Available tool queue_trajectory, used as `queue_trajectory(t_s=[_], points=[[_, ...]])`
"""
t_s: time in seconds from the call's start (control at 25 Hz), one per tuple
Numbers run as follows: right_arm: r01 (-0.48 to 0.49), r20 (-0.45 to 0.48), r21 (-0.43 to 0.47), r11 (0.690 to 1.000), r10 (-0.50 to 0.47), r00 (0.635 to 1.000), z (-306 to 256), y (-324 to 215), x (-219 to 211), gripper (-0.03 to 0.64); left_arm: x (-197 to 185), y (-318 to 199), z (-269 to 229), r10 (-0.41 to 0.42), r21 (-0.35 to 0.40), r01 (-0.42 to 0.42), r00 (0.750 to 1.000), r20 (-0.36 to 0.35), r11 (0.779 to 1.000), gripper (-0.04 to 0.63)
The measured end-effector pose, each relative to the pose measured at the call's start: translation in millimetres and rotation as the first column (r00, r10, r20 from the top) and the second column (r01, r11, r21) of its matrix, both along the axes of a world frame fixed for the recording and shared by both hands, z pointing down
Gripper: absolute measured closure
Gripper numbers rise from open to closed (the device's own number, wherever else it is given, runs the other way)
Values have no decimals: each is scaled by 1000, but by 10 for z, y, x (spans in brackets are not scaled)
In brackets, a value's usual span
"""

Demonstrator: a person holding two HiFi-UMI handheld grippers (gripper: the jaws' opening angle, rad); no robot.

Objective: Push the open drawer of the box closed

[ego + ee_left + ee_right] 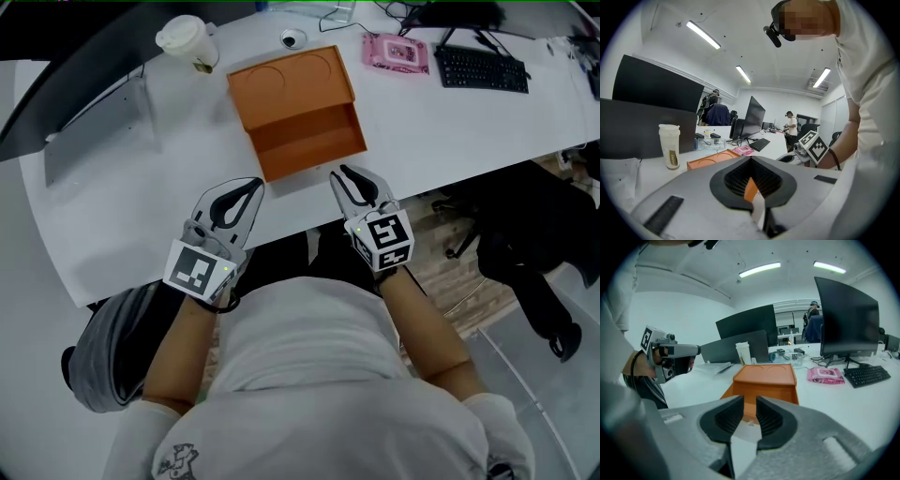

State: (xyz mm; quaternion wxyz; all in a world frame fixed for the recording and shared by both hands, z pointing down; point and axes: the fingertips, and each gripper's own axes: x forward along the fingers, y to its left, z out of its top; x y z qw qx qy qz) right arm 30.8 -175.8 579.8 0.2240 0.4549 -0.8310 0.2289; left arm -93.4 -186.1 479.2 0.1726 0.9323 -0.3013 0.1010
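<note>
An orange box point(289, 82) lies on the white table point(441, 122), its drawer point(314, 142) pulled out toward me. In the right gripper view the box point(766, 373) and its open drawer point(761, 393) lie straight ahead. My right gripper point(342, 174) hovers at the table's near edge, just right of the drawer's front, open with nothing between its jaws point(750, 401). My left gripper point(253, 187) is a little left of the drawer's front. It is shut and holds nothing. The orange box point(710, 160) shows beyond its closed tips point(751, 159).
A lidded paper cup point(188, 42) stands back left of the box, and a grey flat device point(94, 131) lies at the left. A small white round object point(293, 38), a pink packet point(396, 52) and a black keyboard point(483, 68) lie behind. A black chair point(534, 244) stands at the right.
</note>
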Motion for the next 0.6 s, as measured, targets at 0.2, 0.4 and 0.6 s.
queue_trajectory(t_s=[0.2,0.4,0.6], points=[[4,-1,-64,998,-4,1000,359,62,-78,531,12,-15,195,-3,-13,3,1000,3,1000,597],[2,-5,-129,992,-2,1000,720,119,-133,528,5,-9,374,-4,-37,4,1000,14,999,597],[-3,-8,-172,985,1,1000,980,123,-179,523,30,33,537,6,-59,-5,1000,20,998,597]])
